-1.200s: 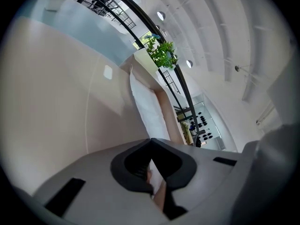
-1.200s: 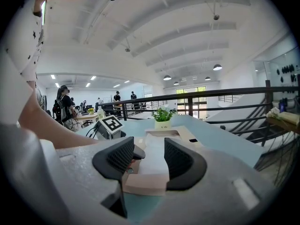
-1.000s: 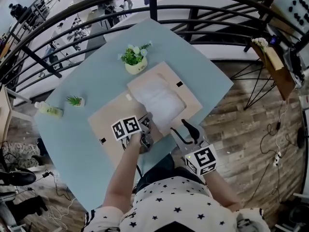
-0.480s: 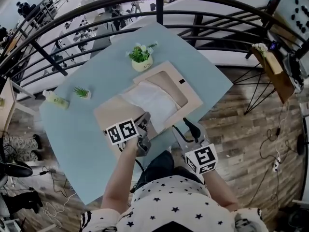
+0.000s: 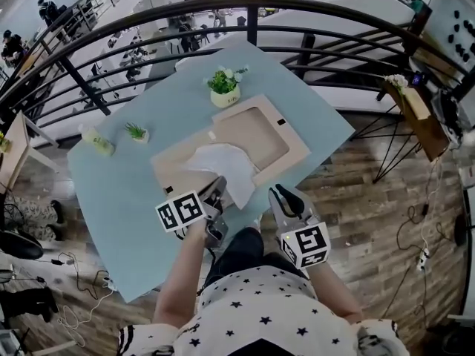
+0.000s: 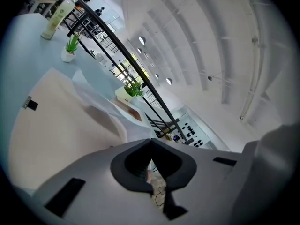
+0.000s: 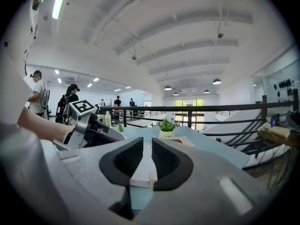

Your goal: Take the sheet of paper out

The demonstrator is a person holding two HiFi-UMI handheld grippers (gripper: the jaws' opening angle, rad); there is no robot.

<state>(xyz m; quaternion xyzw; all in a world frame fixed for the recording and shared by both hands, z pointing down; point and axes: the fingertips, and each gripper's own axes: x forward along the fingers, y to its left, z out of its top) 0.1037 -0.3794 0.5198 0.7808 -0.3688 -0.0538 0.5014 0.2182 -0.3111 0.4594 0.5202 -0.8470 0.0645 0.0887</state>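
Observation:
A beige picture frame (image 5: pixel 286 150) lies flat on the light blue table (image 5: pixel 126 199), its recessed opening bare. The white sheet of paper (image 5: pixel 223 163) is crumpled and drawn over the frame's near half. My left gripper (image 5: pixel 217 190) is shut on the sheet's near edge and holds it lifted. In the left gripper view the paper (image 6: pixel 101 108) trails from the shut jaws (image 6: pixel 151 162) across the frame (image 6: pixel 51 125). My right gripper (image 5: pixel 286 197) hovers just off the frame's near right corner. Its jaws (image 7: pixel 147 159) are closing and hold nothing; the frame's corner (image 7: pixel 142 173) shows beyond the gap.
A potted plant (image 5: pixel 225 87) stands just behind the frame. A tiny plant (image 5: pixel 136 132) and a bottle (image 5: pixel 98 141) sit at the table's left. A black railing (image 5: pixel 297 21) curves round the far side. Wood floor lies to the right.
My left gripper has drawn back towards me and upward, dragging the paper out of the frame's opening. The right gripper's jaws have narrowed and it has pulled back slightly.

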